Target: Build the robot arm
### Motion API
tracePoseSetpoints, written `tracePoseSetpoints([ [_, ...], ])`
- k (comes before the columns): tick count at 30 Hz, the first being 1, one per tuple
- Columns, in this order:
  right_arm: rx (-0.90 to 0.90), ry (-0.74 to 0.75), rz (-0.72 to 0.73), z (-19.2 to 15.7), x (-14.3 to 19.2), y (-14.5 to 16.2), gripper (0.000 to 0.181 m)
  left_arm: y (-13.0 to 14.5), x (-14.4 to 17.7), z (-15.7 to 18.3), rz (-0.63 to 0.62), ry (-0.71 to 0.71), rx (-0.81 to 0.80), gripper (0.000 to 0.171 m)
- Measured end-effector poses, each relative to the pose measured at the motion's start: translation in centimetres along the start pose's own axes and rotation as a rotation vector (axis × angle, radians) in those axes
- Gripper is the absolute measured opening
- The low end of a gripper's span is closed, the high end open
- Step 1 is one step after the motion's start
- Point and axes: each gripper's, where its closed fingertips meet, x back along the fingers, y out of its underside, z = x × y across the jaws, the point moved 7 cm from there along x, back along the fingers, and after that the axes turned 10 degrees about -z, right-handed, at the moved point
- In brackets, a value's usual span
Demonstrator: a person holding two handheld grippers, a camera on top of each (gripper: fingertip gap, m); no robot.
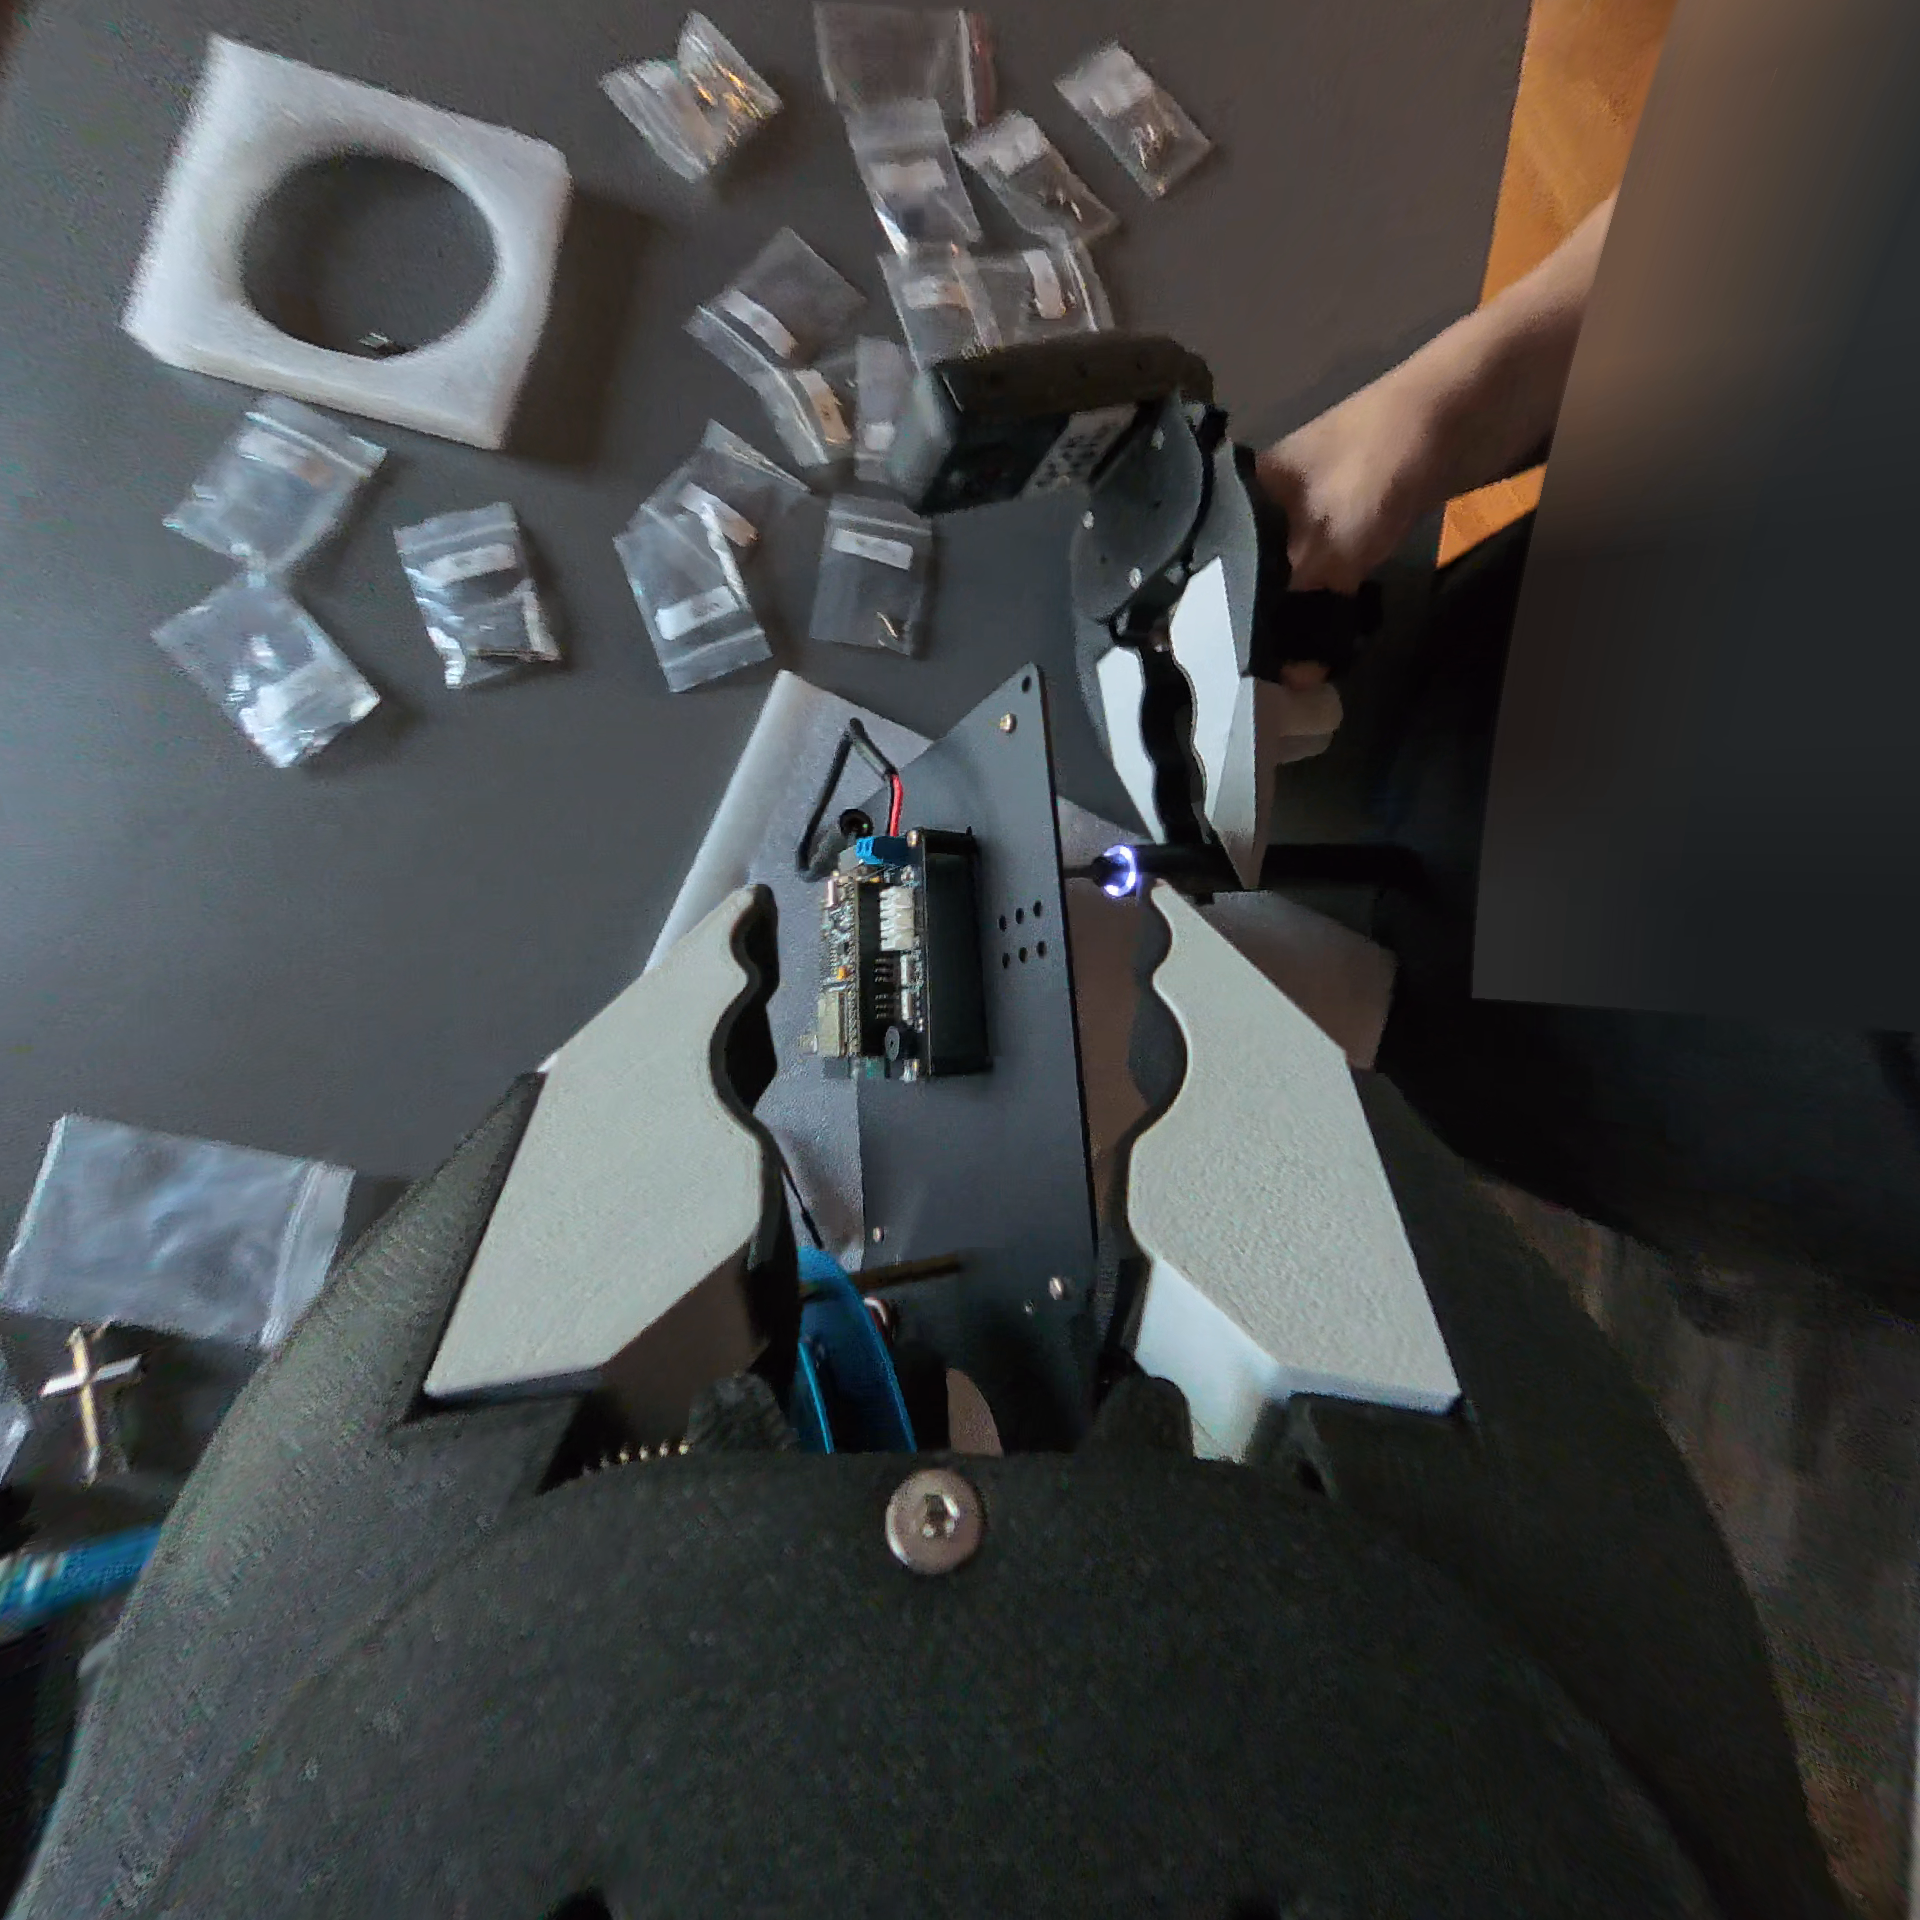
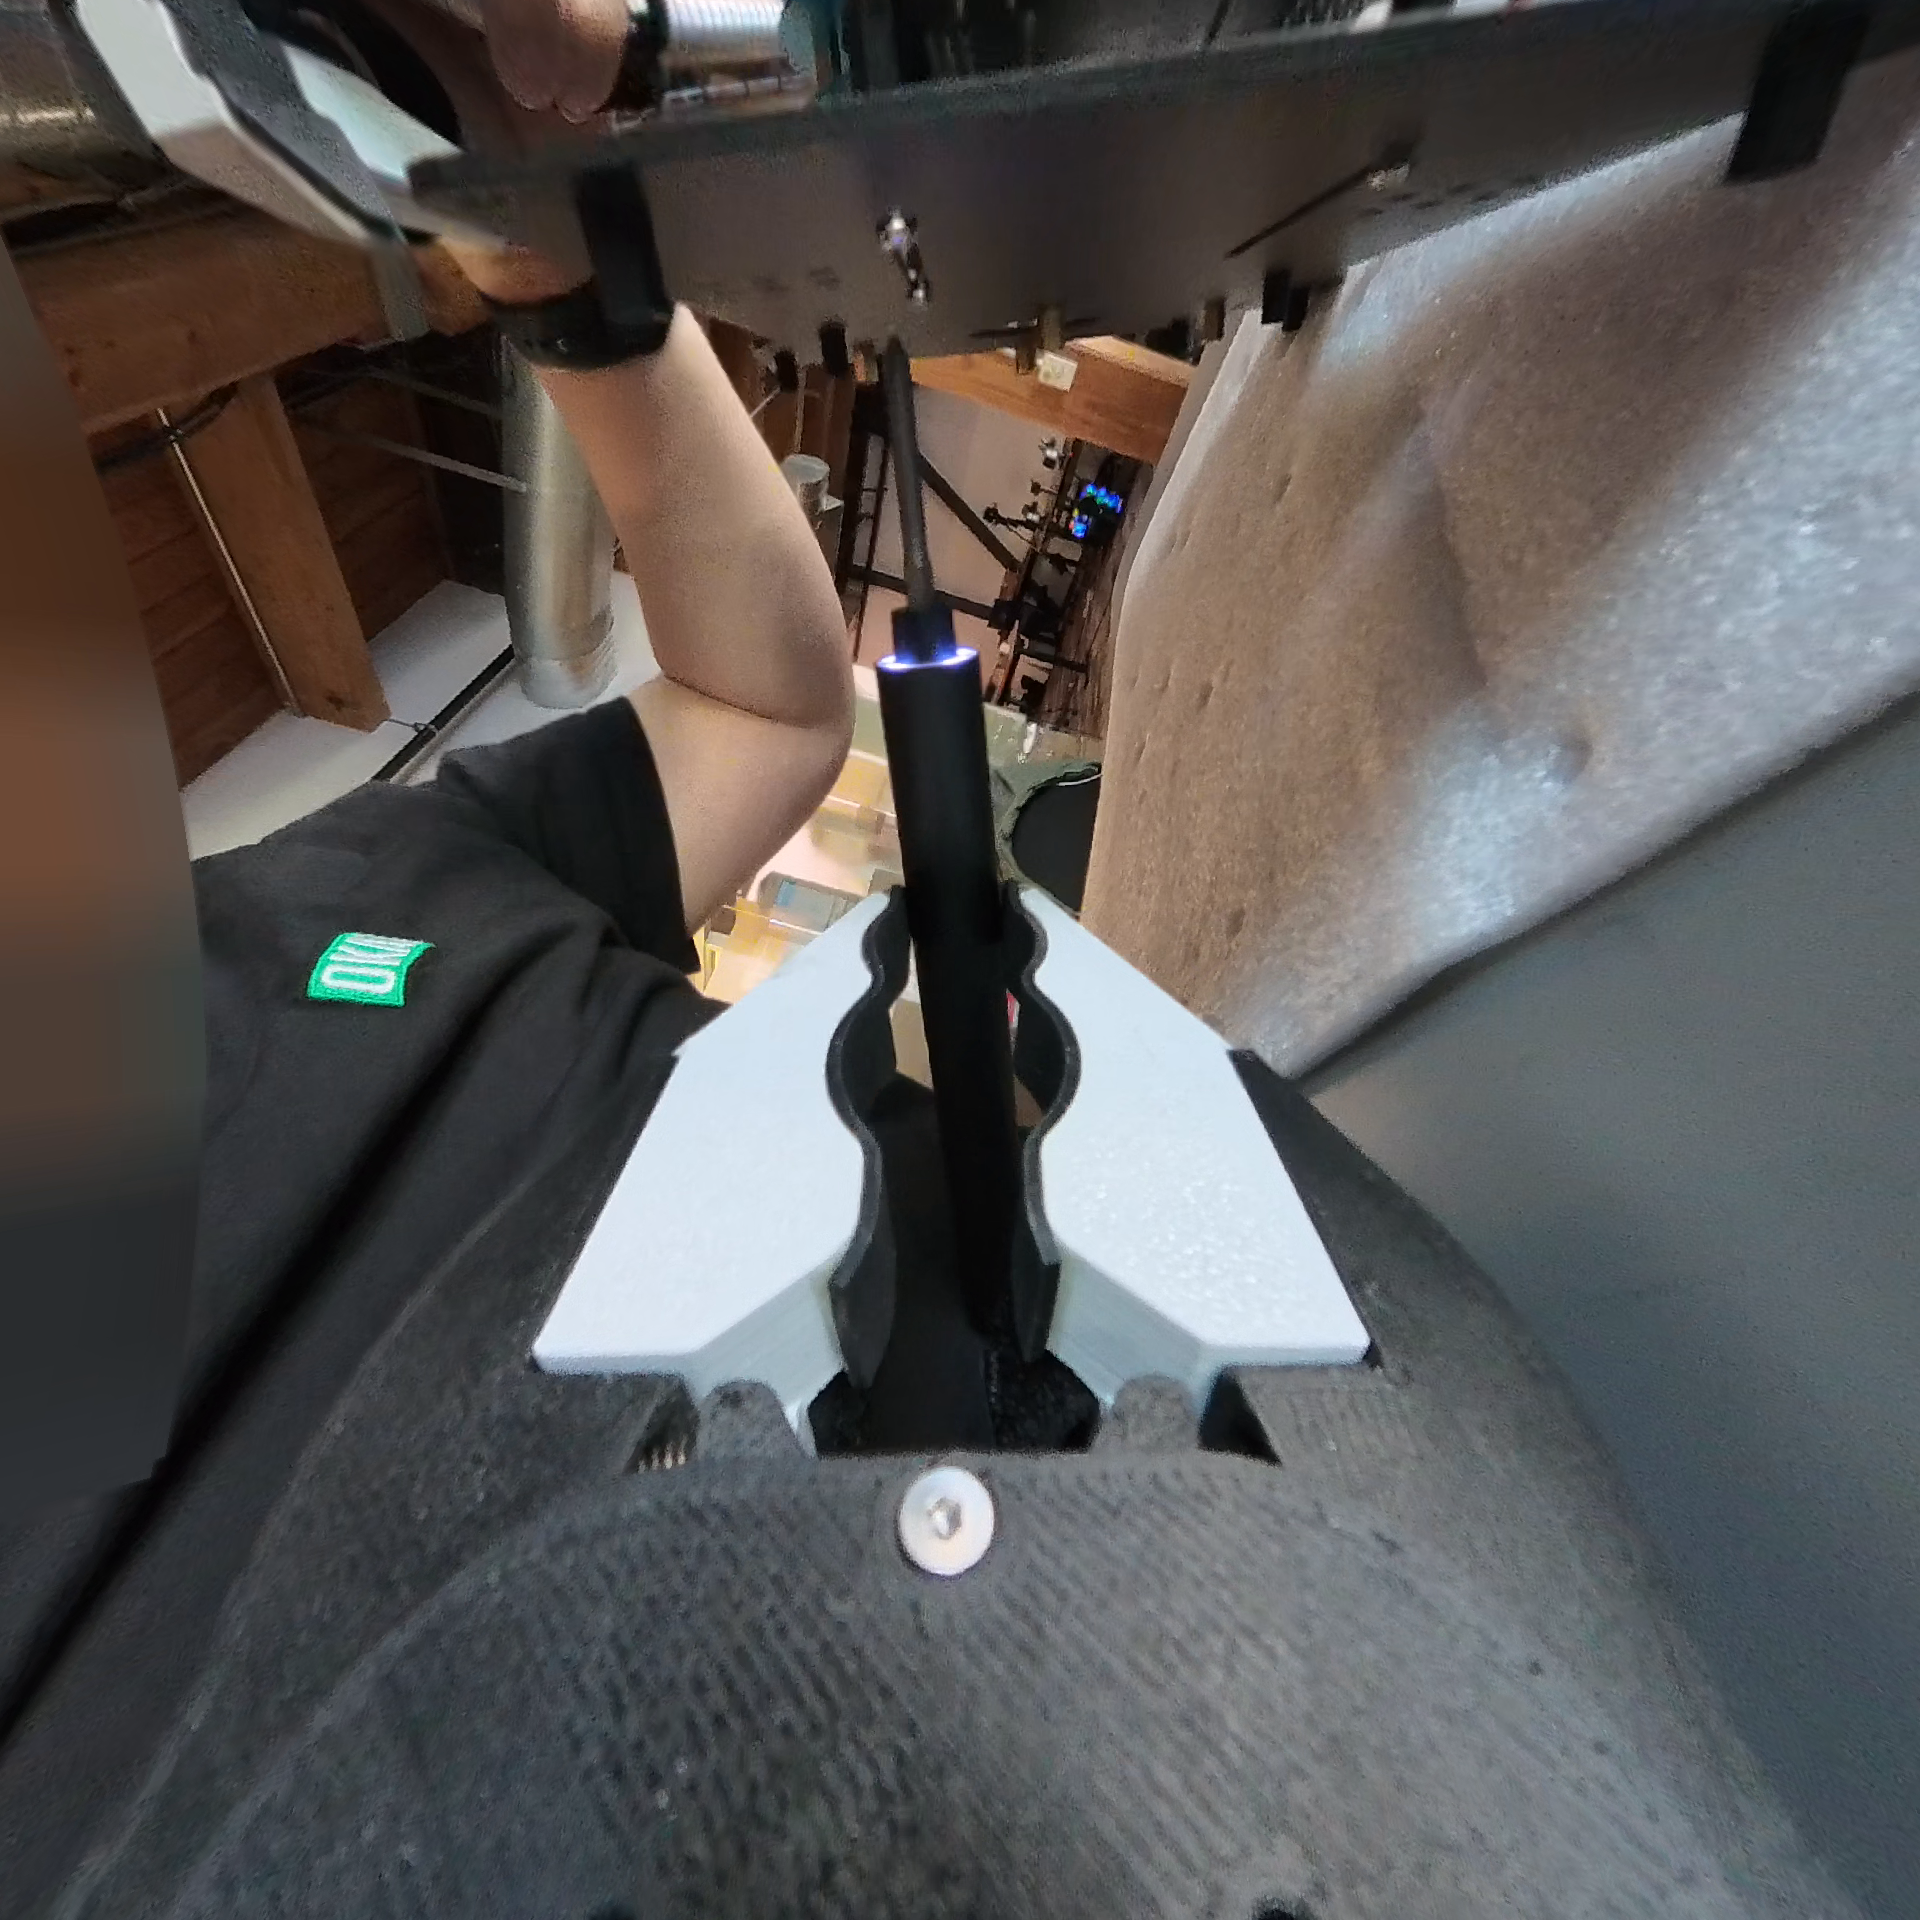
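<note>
So the right gripper (image 2: 951,935) has its jaws nearly closed around the black barrel of an electric screwdriver (image 2: 940,831), the kind with a glowing light ring at the nose. The thin bit (image 2: 902,468) points straight at the edge of a dark metal chassis plate (image 2: 1039,208), with the tip right by a small screw (image 2: 902,244) there; whether it's actually seated in the head I can't tell. Holding the driver along the fingers like that keeps the bit square to the plate, I'd guess.

The left gripper (image 1: 961,935) is spread wide and straddles the same chassis plate (image 1: 977,1143). Its white fingers (image 1: 634,1122) sit on either side, and the plate looks wedged between them lower down, so my read is it's bracing the plate against the push of the driver, though the actual contact is hidden. A small circuit board (image 1: 878,961) is mounted on the plate's face, with red and black wires running off it. A blue wheel-like part (image 1: 842,1351) shows near the gripper's base.

Behind all that, the dark table (image 1: 208,935) is littered with little zip bags of hardware (image 1: 473,592), plus a white foam block with a round hole (image 1: 353,239). A white foam sheet (image 2: 1455,623) lies under the plate.
</note>
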Motion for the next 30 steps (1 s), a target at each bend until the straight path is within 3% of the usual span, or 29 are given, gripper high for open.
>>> tracePoseSetpoints([
  [6, -0.010, -0.021, -0.007, -0.1, 0.1, 0.2, 0.016, 3.3, 4.2, 1.9, 0.146, -0.228, 0.139, 0.059],
  [12, -0.009, 0.007, 0.009, -0.1, 0.6, 0.2, 0.016, 8.3, 5.1, 5.9, 0.316, -0.393, 0.252, 0.050],
  [16, -0.003, 0.059, -0.001, -0.3, 1.9, 0.2, 0.016, 10.2, 4.9, 8.1, 0.330, -0.491, 0.279, 0.047],
  [21, 0.028, 0.098, -0.035, -1.0, 2.7, 0.0, 0.016, 9.7, 3.7, 8.6, 0.260, -0.505, 0.238, 0.049],
  [30, -0.015, -0.043, 0.058, -0.9, -0.9, 0.6, 0.016, 5.6, 0.4, 6.0, 0.033, -0.263, 0.106, 0.055],
])
